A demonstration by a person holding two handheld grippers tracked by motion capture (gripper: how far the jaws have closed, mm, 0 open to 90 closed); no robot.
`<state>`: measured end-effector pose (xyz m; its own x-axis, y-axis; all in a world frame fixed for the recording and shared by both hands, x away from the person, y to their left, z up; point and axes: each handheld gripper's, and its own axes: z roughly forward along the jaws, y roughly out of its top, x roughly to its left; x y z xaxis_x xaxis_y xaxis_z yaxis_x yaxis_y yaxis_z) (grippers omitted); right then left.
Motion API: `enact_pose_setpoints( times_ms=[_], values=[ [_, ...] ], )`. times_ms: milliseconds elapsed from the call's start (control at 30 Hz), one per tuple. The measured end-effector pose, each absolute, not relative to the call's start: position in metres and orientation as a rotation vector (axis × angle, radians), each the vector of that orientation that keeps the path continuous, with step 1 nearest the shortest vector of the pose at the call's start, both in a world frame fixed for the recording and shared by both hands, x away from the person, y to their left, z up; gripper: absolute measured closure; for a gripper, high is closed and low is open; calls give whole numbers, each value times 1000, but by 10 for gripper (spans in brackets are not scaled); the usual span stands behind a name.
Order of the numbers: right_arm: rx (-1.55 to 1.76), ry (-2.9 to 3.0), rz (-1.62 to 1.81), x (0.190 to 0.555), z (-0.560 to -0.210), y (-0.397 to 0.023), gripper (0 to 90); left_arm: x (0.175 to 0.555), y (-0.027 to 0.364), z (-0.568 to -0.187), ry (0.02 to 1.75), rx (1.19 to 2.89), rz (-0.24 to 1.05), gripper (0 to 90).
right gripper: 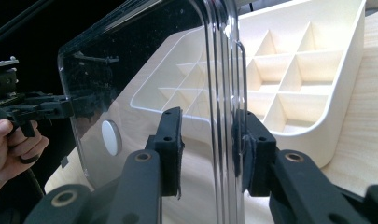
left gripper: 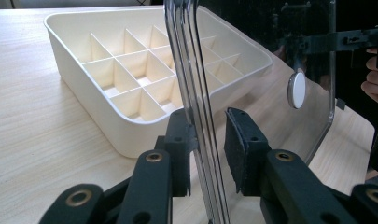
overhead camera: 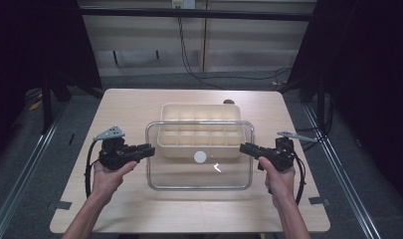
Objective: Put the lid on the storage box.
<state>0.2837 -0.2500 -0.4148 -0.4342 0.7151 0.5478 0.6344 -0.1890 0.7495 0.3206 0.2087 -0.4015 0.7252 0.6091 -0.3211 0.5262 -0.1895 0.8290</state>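
1. A cream tray with many small boxes (overhead camera: 199,130) sits on the wooden table (overhead camera: 139,209), in the middle of the high view.
2. A clear lid (overhead camera: 199,174) with round corners lies in the middle of that view. It covers the near half of the tray and sticks out toward the bottom of the frame.
3. A small white dot (overhead camera: 200,157) is on the lid, near the tray's front wall.
4. The left gripper (overhead camera: 148,151) is at the left edge of the lid, in the left middle of the high view. A hand (overhead camera: 109,174) holds it.
5. In the left gripper view, the lid's edge (left gripper: 196,107) stands between the two black jaws. One jaw touches it and the other stands a little apart, so the claw is not squeezed tight.
6. The right gripper (overhead camera: 245,148) is at the lid's right edge, held by the other hand (overhead camera: 278,177).
7. In the right gripper view, the lid's edge (right gripper: 224,93) runs between the jaws. One jaw looks pressed on it, with a gap at the other, so this claw is loose too.
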Motion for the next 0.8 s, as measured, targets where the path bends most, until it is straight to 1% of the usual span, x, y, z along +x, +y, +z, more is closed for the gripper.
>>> enact_pose_setpoints(
  times_ms=[800],
  values=[
    [1639,1896,1742,317,-395,-249,643,358,205,-372,891,1838,143,720]
  ],
)
